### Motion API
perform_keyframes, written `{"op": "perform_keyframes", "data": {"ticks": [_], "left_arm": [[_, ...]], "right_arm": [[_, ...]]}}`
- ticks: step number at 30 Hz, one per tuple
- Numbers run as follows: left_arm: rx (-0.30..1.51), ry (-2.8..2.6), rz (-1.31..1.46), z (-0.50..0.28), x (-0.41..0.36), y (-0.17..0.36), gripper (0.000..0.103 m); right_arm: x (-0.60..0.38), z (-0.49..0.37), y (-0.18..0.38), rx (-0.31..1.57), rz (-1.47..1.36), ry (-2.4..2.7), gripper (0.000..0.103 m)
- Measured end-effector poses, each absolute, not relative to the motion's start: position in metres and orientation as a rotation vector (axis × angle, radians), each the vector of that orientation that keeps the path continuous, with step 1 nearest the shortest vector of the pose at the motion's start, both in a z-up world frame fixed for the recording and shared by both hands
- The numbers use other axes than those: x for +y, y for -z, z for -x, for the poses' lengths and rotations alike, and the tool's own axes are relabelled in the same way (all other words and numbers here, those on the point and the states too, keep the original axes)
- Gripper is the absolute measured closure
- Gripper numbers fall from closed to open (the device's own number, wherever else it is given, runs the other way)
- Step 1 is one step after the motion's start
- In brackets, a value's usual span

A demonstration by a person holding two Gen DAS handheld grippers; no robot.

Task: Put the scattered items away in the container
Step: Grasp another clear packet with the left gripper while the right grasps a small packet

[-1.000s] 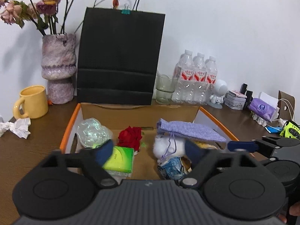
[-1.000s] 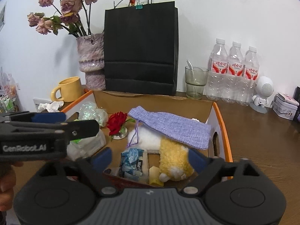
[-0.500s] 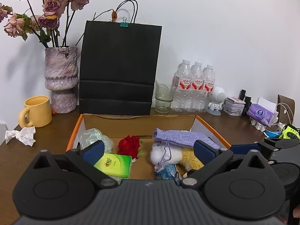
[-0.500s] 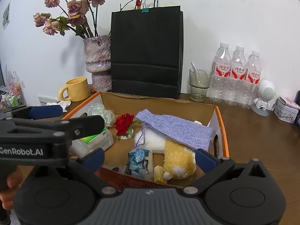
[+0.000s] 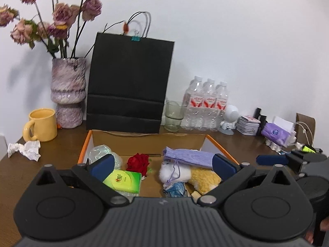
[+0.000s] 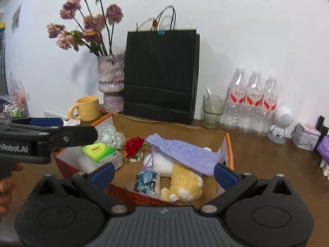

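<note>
An orange-rimmed cardboard box [image 5: 148, 142] [image 6: 170, 128] sits on the brown table. Inside lie a green tissue pack [image 5: 123, 180] [image 6: 98, 149], a red rose [image 5: 138, 162] [image 6: 134, 145], a crinkled clear wrap [image 5: 99, 151] [image 6: 110, 133], a purple knitted pouch [image 5: 188, 157] [image 6: 183, 150], a white and yellow plush toy [image 5: 197, 178] [image 6: 181, 182] and a blue packet [image 5: 174, 188] [image 6: 147, 180]. My left gripper [image 5: 162, 167] is open and empty, held back above the box's near edge. My right gripper [image 6: 163, 174] is open and empty, also above the near edge.
A crumpled paper [image 5: 25, 150] and a yellow mug [image 5: 41, 124] lie left of the box. A vase of dried roses [image 5: 67, 92], a black paper bag [image 5: 128, 86], a glass [image 5: 172, 115], three water bottles [image 5: 205, 105] and small items [image 5: 273, 131] stand behind and to the right.
Both grippers have risen and pulled back from the box, still open. The items in the box have not moved.
</note>
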State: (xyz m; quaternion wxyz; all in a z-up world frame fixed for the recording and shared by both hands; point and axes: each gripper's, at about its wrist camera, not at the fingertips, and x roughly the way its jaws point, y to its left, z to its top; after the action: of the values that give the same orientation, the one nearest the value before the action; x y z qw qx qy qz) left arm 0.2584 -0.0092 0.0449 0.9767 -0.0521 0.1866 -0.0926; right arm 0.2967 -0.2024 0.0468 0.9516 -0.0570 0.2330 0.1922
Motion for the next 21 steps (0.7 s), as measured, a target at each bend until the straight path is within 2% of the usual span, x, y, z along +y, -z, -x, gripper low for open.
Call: {"op": "perform_keyframes", "data": {"ticks": [9, 14, 21], "left_arm": [[0.358, 0.18, 0.117, -0.226, -0.002, -0.025, 0.0], [0.42, 0.167, 0.128, -0.222, -0.004, 0.003, 0.0], [0.524, 0.127, 0.14, -0.226, -0.002, 0.033, 0.0]], "right_arm": [[-0.24, -0.262, -0.024, 0.454, 0.07, -0.374, 0.0], [-0.257, -0.249, -0.007, 0.456, 0.027, -0.36, 0.0], [-0.277, -0.255, 0.019, 0.557, -0.012, -0.303, 0.0]]}}
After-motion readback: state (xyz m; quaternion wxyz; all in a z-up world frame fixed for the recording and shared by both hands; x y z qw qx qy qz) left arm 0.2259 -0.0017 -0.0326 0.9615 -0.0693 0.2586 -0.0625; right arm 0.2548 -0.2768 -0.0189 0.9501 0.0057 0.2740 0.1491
